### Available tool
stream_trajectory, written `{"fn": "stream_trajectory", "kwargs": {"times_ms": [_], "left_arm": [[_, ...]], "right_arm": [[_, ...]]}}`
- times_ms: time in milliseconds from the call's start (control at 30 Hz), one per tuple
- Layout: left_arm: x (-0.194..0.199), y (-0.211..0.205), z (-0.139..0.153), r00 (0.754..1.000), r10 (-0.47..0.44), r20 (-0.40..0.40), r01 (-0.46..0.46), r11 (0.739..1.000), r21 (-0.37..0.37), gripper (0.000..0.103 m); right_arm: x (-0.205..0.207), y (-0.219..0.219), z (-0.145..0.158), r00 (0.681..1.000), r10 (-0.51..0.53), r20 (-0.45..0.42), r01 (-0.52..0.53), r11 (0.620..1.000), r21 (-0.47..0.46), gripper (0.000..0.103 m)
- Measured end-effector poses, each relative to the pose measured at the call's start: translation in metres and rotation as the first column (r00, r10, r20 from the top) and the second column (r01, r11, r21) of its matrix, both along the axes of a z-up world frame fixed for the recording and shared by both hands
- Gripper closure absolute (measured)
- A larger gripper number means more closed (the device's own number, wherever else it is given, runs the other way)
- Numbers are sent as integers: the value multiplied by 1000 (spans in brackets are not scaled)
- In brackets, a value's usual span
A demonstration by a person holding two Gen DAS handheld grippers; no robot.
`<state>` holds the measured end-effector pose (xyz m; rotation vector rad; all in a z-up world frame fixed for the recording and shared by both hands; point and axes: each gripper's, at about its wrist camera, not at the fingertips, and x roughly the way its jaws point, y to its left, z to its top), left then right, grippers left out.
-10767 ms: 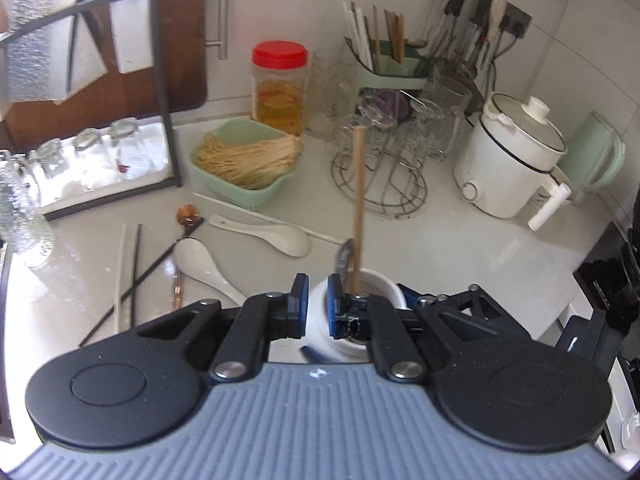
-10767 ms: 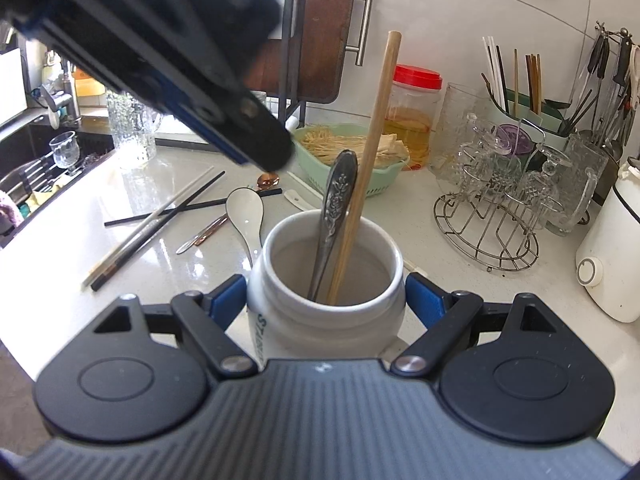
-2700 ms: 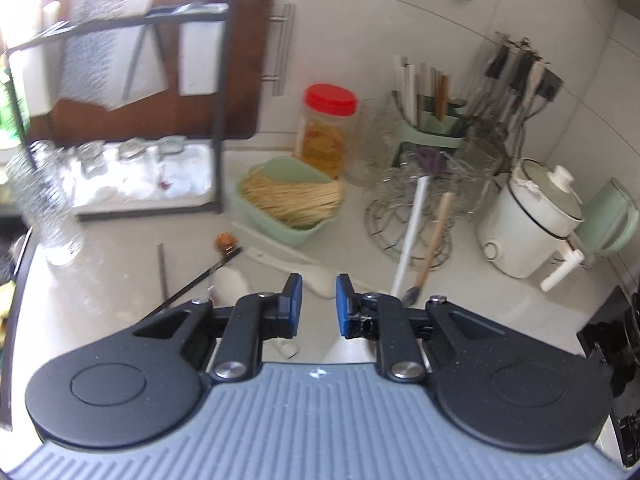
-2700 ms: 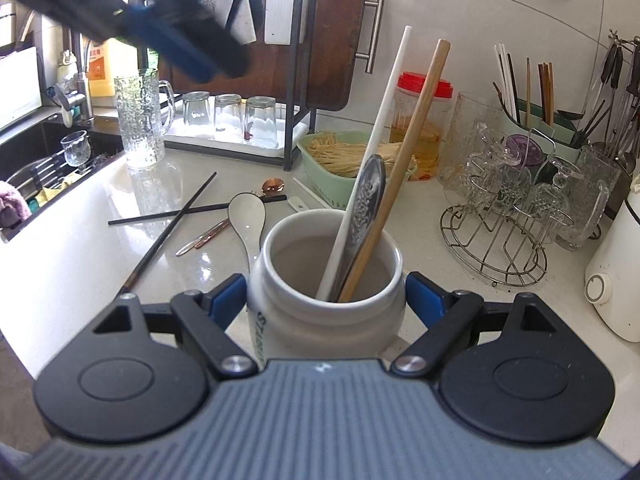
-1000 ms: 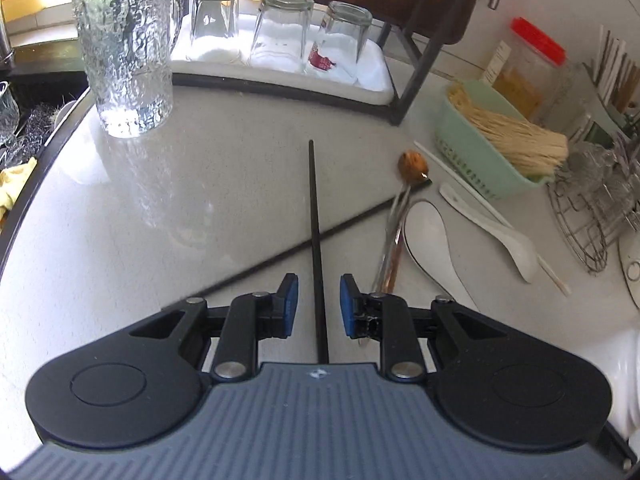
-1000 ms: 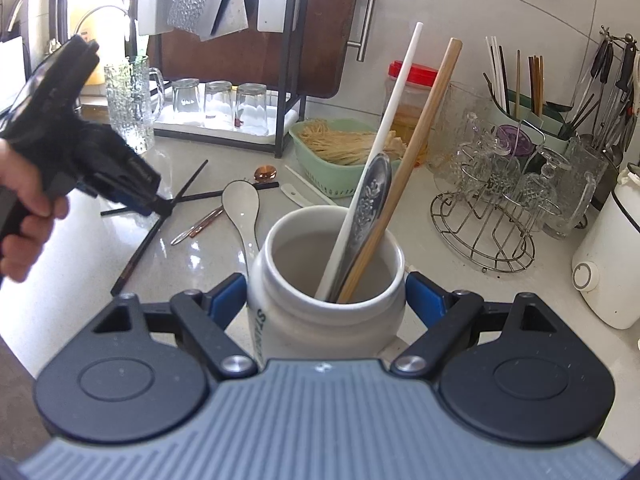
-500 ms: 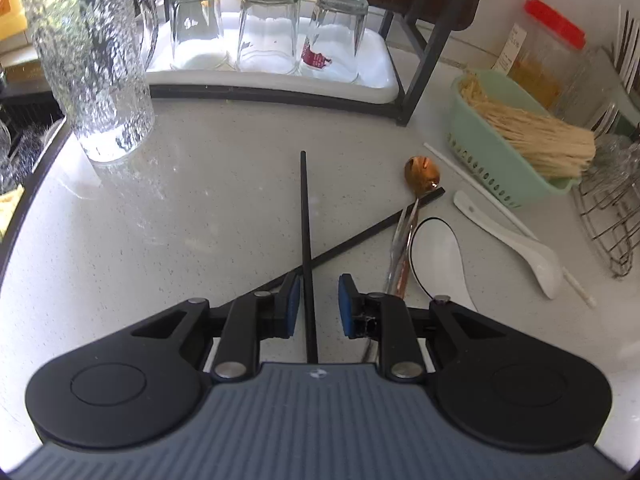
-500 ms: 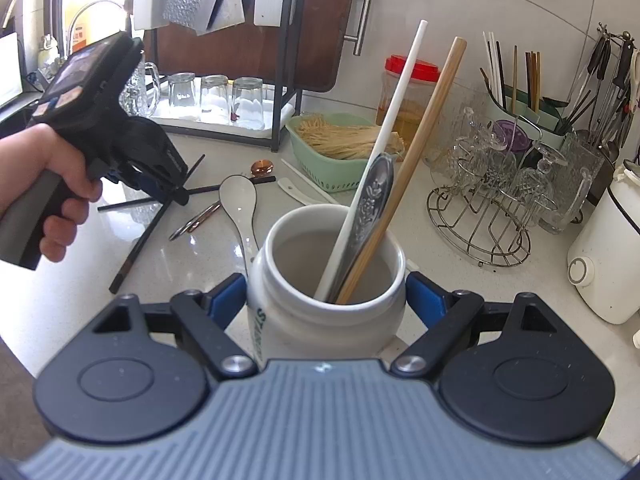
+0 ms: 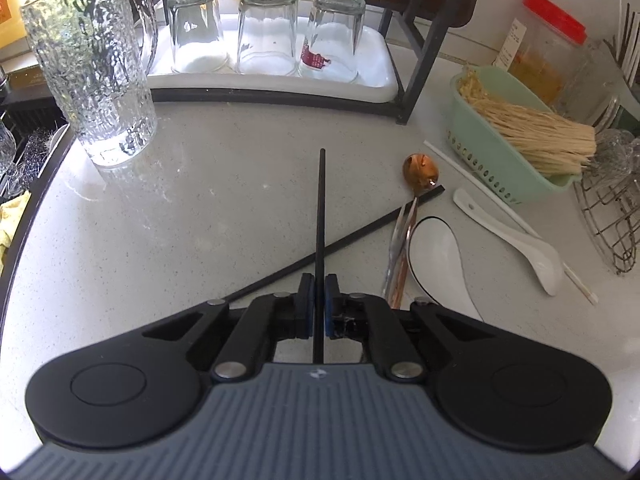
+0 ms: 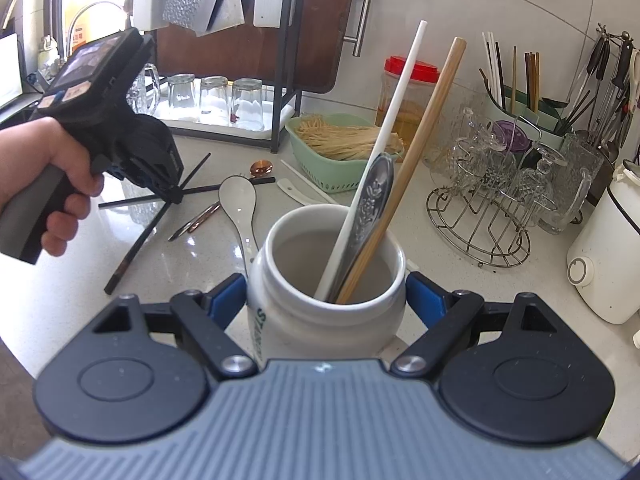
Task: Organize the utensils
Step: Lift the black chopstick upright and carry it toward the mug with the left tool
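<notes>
Left gripper (image 9: 319,286) pinches black chopstick (image 9: 320,216); right gripper (image 10: 326,300) clamps jar (image 10: 320,320)

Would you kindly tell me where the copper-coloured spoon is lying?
In the left wrist view the copper spoon lies right of centre on the counter, bowl near the green basket, handle beside the white spoon.
</notes>
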<state>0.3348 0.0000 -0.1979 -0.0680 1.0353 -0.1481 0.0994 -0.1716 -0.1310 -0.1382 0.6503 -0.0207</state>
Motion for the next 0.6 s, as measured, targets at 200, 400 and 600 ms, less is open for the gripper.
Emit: {"fn": "stream_trajectory", "kwargs": {"times_ms": [200,400,600], "left_arm": [[-14,1,20,1000,2,31,-2,1000,-26,97],[-35,-2,49,996,-10,84,16,998,-68,98],[-62,-14,77,989,-56,137,67,995,-75,98]], "right_arm": [[1,-1,1,1000,10,-4,-10,1000,-2,14],[1,-1,1,1000,14,-4,-14,1000,-2,14],[0,-2,1,1000,19,6,-19,1000,3,14]]}}
